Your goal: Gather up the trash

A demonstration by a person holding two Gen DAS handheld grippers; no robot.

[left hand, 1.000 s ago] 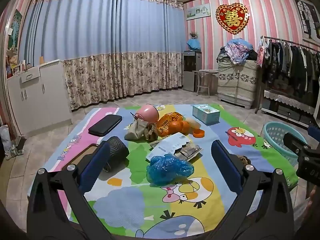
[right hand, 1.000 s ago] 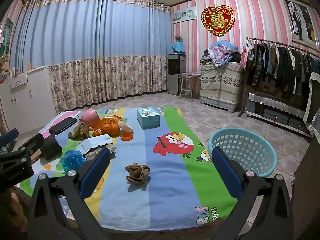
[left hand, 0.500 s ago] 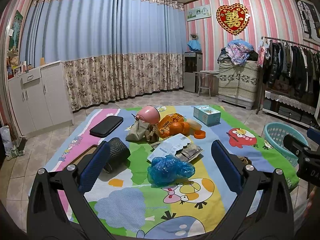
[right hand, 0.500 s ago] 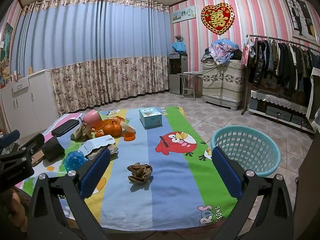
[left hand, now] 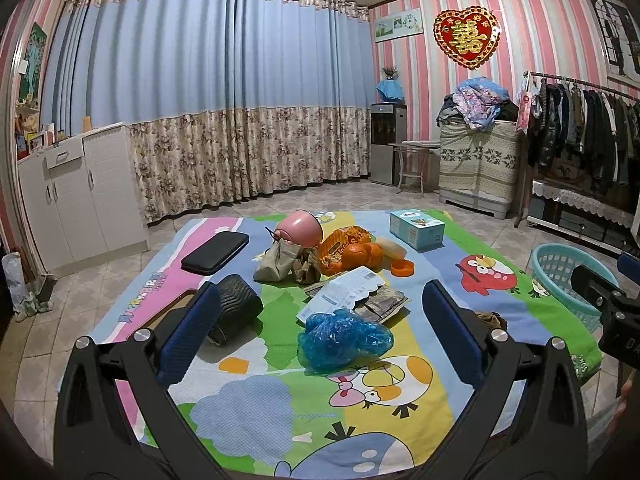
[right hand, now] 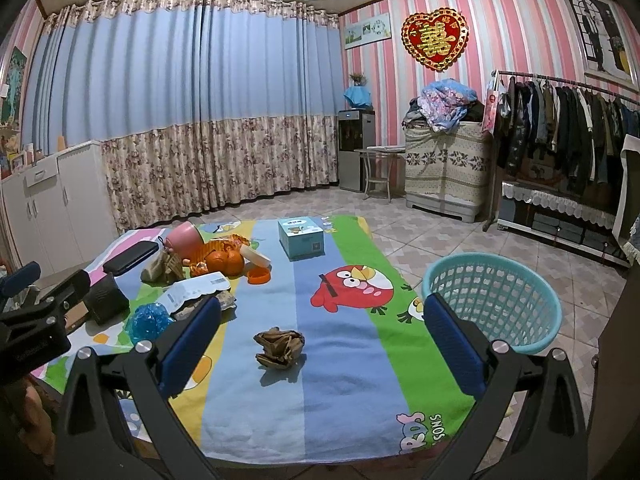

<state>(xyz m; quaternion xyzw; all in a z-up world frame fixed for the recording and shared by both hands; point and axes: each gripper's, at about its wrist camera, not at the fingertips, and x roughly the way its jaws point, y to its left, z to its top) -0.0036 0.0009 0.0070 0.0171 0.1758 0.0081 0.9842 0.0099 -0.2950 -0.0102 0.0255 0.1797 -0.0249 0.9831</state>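
Observation:
A crumpled blue plastic bag (left hand: 344, 338) lies on the cartoon mat (left hand: 256, 408), just beyond my open left gripper (left hand: 320, 334), which holds nothing. Behind the bag sit a torn white paper (left hand: 344, 294), a foil wrapper (left hand: 384, 304) and an orange snack bag (left hand: 344, 240). In the right wrist view a crumpled brown paper ball (right hand: 279, 347) rests on the mat between the blue pads of my open, empty right gripper (right hand: 320, 338). A teal laundry basket (right hand: 494, 300) stands on the tiled floor at the mat's right edge.
On the mat also lie a pink bowl (left hand: 300, 232), oranges (left hand: 360, 254), an orange lid (left hand: 402, 268), a light-blue box (left hand: 416, 228), a black case (left hand: 214, 252) and a black ribbed object (left hand: 236, 308). White cabinets (left hand: 84, 192) left, clothes rack (left hand: 580, 128) right.
Both views have shifted only slightly; the mat's objects sit a touch farther from each gripper. Nothing was taken hold of or let go.

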